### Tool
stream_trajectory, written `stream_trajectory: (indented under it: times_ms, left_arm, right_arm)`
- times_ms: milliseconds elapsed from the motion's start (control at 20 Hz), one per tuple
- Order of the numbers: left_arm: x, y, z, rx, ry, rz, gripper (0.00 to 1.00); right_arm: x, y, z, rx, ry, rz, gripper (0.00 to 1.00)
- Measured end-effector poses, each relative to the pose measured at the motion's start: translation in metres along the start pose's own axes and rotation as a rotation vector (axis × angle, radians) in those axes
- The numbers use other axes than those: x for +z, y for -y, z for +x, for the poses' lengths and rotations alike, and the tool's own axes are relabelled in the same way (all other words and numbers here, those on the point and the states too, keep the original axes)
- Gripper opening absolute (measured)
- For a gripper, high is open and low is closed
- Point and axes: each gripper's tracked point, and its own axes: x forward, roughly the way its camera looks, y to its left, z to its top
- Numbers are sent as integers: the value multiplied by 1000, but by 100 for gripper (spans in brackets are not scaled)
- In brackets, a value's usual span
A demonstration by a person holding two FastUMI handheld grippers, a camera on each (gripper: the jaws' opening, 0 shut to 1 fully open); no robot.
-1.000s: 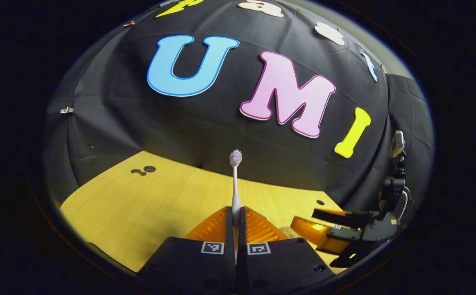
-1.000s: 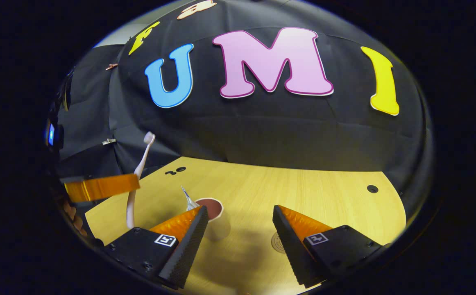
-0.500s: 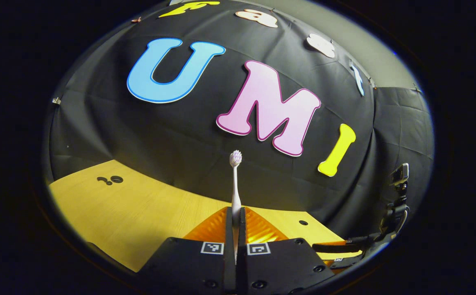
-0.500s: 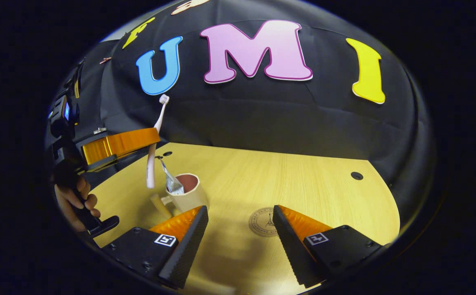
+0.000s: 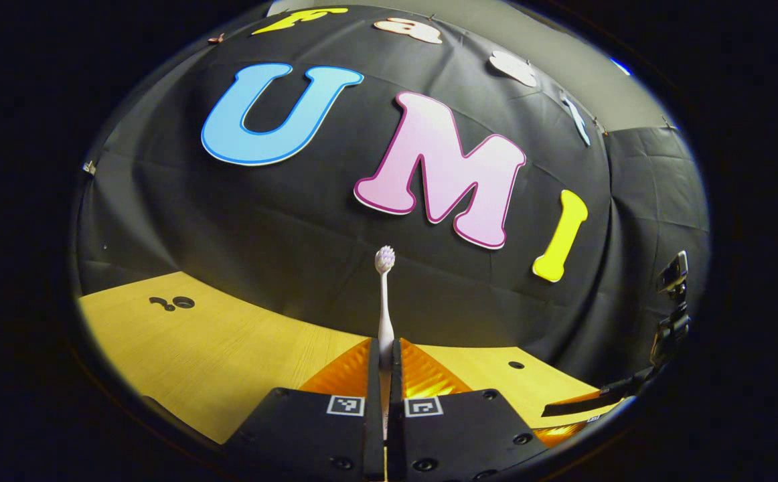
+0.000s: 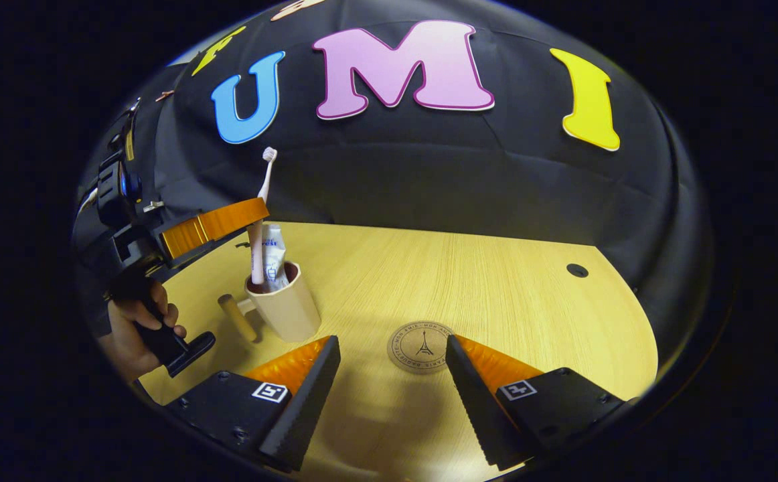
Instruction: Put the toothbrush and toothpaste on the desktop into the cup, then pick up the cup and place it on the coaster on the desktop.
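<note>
Left gripper [image 5: 383, 355] pinching the toothbrush [image 5: 384, 294] by its handle, fingers pressed against it on both sides, bristle head upright above them; handle's lower part hidden between the fingers in the left gripper view. In the right gripper view, same toothbrush [image 6: 259, 221] held over the cup [image 6: 283, 306], lower end dipping into the mouth beside the toothpaste [image 6: 272, 258]; whether the end touches the cup's bottom cannot be told. Toothpaste standing inside the cup, its base hidden by the wall. Cup's handle pointing away from the coaster [image 6: 422, 346], partly hard to make out. Hand [image 6: 136, 327] gripping the left gripper's grip, left of the cup, cut off at the edge. Right gripper [image 6: 393, 365] spread wide, holding nothing, low over the worktop [image 6: 509, 294], coaster between its fingers' tips, just right of the cup.
</note>
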Motion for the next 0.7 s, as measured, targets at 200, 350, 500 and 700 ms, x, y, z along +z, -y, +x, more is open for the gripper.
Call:
stream_trajectory:
  times_ms: [200,350,500,700]
  left_arm:
    - [1,-1,-2,3,25,41,11]
    - [-4,4,-4,-13,23,83,49]
    - [-3,9,-10,-15,9,111,80]
    - [3,16,-20,-15,-6,137,95]
  right_arm:
    - [-6,5,4,-4,-10,0,97]
    - [-12,6,6,-6,-23,-7,97]
    - [-14,5,6,-3,-32,-7,97]
    - [-14,5,3,2,-32,-7,97]
